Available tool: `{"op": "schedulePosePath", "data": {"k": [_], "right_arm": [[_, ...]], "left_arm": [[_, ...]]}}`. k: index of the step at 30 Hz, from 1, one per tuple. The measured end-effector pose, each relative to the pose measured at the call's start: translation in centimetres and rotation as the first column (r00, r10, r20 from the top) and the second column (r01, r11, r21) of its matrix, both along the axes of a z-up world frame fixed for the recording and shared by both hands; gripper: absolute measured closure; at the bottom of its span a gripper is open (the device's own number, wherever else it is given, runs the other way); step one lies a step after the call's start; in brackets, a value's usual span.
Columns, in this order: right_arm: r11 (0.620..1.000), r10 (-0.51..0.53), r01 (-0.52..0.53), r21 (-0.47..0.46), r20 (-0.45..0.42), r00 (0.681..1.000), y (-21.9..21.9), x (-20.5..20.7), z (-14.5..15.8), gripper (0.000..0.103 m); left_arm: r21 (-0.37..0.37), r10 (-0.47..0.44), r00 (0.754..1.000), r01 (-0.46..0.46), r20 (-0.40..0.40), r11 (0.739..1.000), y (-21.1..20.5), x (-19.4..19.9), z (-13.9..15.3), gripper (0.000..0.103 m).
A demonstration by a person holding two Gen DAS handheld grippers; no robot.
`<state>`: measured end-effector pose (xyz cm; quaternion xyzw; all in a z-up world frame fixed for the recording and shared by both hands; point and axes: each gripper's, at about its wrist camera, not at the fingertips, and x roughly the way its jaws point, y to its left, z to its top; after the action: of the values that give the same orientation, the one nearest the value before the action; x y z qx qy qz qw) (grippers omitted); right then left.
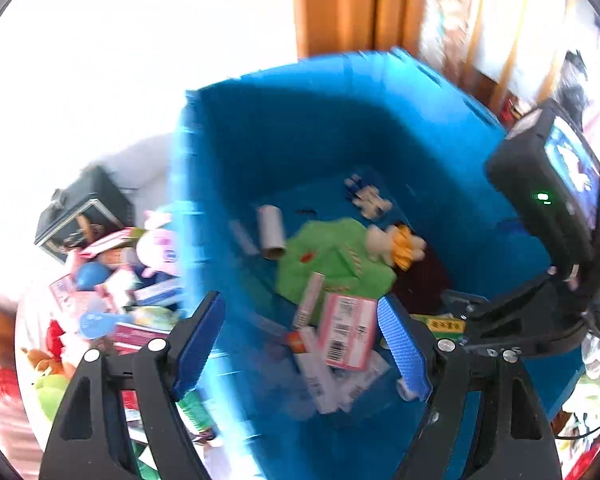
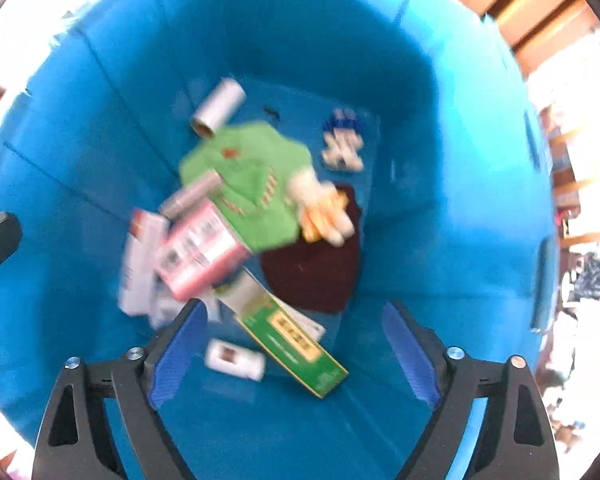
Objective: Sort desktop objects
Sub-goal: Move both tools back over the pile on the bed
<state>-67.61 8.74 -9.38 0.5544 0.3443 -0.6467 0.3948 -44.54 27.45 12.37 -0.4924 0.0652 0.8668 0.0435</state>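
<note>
Both the left gripper (image 1: 300, 344) and right gripper (image 2: 296, 354) hang wide apart and empty over the blue bin (image 2: 100, 80), where a green carton (image 2: 296, 344) lies by its near wall (beside a pink barcoded box (image 2: 198, 252)), more clutter outside its left wall.

A home — orange curtains (image 1: 352, 4), plush toys (image 1: 160, 240) beside a blue bin (image 1: 300, 120).
</note>
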Motion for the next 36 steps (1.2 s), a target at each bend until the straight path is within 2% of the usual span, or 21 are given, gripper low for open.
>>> {"op": "schedulePosePath", "data": {"k": [3, 5, 9, 12, 16, 19, 22, 26, 32, 34, 35, 36], "right_arm": [[0.998, 0.023, -0.025, -0.053, -0.029, 0.999, -2.0, 2.2, 3.1, 0.008], [0.994, 0.041, -0.044, -0.096, -0.040, 0.998, -3.5, 4.2, 5.1, 0.007], [0.974, 0.075, -0.085, -0.211, -0.052, 0.996, -6.3, 8.5, 8.6, 0.003], [0.942, 0.111, -0.121, -0.312, -0.050, 0.993, -8.1, 12.5, 10.7, 0.002], [0.885, 0.126, -0.144, -0.442, -0.071, 0.990, -10.1, 17.7, 13.0, 0.001], [0.840, 0.106, -0.135, -0.526, -0.085, 0.991, -11.1, 21.3, 13.7, 0.000], [0.813, 0.088, -0.125, -0.568, -0.092, 0.992, -12.1, 24.6, 13.0, 0.000], [0.791, 0.092, -0.117, -0.601, -0.072, 0.993, -13.4, 28.8, 10.0, 0.000], [0.784, 0.118, -0.108, -0.611, -0.023, 0.993, -13.7, 34.0, 3.0, 0.000], [0.784, 0.097, -0.090, -0.614, -0.023, 0.995, -13.2, 35.0, 0.7, 0.001], [0.788, 0.090, -0.081, -0.610, -0.015, 0.996, -12.9, 35.4, -0.7, 0.002], [0.798, 0.090, -0.076, -0.598, -0.006, 0.996, -12.7, 35.7, -1.9, 0.008]], "left_arm": [[-0.025, 0.052, 0.996, -0.054, -0.075, 0.998, -3.8, 1.7, 1.9, 0.025], [-0.050, 0.107, 0.984, -0.114, -0.140, 0.992, -6.7, 3.3, 2.9, 0.025], [-0.100, 0.178, 0.948, -0.211, -0.265, 0.972, -12.1, 7.0, 3.9, 0.025], [-0.139, 0.228, 0.915, -0.286, -0.333, 0.948, -16.1, 10.1, 3.9, 0.025], [-0.029, 0.298, 0.900, -0.323, -0.319, 0.946, -21.9, 13.8, 2.7, 0.025], [-0.012, 0.354, 0.869, -0.382, -0.344, 0.924, -25.4, 16.8, 1.2, 0.025], [-0.004, 0.401, 0.843, -0.431, -0.359, 0.902, -28.0, 19.9, -0.8, 0.025], [0.014, 0.431, 0.836, -0.454, -0.340, 0.891, -30.0, 23.2, -4.2, 0.025], [0.100, 0.432, 0.863, -0.421, -0.263, 0.902, -30.4, 26.4, -11.4, 0.025], [0.113, 0.427, 0.878, -0.412, -0.218, 0.904, -30.0, 26.8, -14.2, 0.025], [0.121, 0.423, 0.885, -0.407, -0.195, 0.906, -29.7, 26.8, -15.4, 0.027], [0.136, 0.414, 0.894, -0.394, -0.172, 0.909, -29.3, 26.7, -16.6, 0.028]]}}
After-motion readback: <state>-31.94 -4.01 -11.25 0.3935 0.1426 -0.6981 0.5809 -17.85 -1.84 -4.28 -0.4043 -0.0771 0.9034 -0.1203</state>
